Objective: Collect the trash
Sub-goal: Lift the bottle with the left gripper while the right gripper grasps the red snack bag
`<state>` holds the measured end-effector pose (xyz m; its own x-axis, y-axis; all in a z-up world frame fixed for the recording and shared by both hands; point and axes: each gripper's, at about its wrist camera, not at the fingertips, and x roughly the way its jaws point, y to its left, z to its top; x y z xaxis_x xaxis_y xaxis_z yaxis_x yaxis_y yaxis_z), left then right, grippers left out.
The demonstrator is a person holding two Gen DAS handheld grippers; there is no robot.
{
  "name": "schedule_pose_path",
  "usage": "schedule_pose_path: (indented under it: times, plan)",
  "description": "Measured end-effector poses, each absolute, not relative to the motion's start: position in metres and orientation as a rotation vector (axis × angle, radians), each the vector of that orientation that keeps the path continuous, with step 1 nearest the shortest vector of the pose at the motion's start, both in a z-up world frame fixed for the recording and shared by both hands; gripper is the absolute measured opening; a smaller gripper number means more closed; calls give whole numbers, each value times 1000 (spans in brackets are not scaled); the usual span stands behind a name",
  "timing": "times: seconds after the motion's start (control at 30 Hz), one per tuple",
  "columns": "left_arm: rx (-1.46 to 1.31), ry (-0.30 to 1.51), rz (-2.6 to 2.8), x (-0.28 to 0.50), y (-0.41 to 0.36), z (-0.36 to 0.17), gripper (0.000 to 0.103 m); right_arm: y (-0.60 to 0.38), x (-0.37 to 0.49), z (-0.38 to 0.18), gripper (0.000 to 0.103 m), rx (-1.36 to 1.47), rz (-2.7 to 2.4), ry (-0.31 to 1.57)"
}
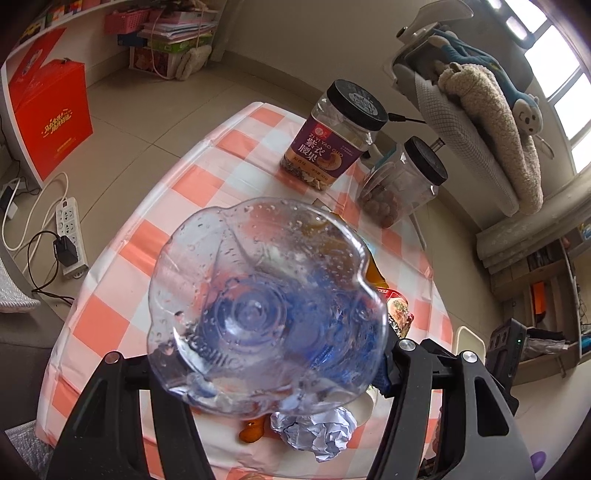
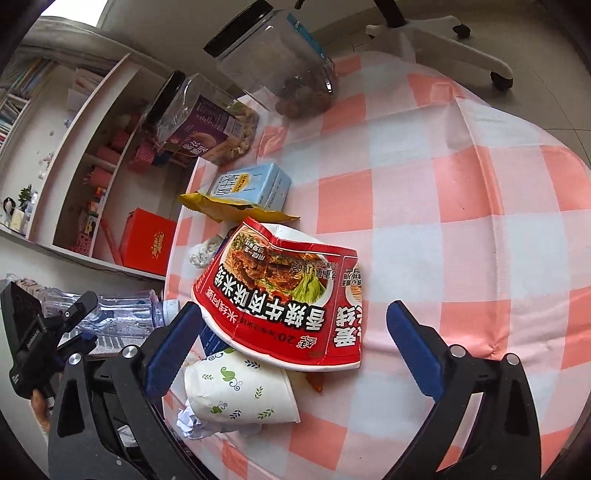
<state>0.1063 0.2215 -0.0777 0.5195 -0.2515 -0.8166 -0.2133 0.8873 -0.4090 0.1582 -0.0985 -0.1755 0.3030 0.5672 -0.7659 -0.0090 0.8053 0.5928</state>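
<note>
A clear, crushed plastic bottle (image 1: 258, 306) fills the left wrist view base-first, and my left gripper (image 1: 269, 369) is shut on it above the checked tablecloth (image 1: 207, 184). From the right wrist view the same bottle (image 2: 118, 314) lies in the left gripper (image 2: 79, 314) off the table's left edge. My right gripper (image 2: 293, 308) stands open over a flattened red noodle cup (image 2: 280, 295), its pads on either side without touching. A tipped paper cup (image 2: 243, 395) and crumpled paper (image 2: 188, 421) lie below it. A milk carton (image 2: 251, 184), yellow wrapper (image 2: 229, 210) and a tissue ball (image 2: 203, 253) lie beyond.
Two black-lidded snack jars (image 1: 332, 147) (image 1: 406, 184) stand at the table's far edge. A power strip (image 1: 70, 236) and a red box (image 1: 48, 110) are on the floor to the left. A chair with plush toys (image 1: 480, 92) is at the right; its wheeled base (image 2: 443, 33) stands past the table.
</note>
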Motion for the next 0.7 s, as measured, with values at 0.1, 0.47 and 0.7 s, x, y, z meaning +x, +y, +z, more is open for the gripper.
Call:
schedule_pose_path:
  times: [0.1,0.47,0.7]
  plan:
    - [-507,1033,-28,106,223,-76,63,-91,160,-188,96,530,398,1258]
    - [-513,1013,-15,101,234,-69,63,-30,126,-136,96,29,379,1041]
    - [-496,1021,-21,99,230,-70,63,6,128,-150,96,-151,369,1025]
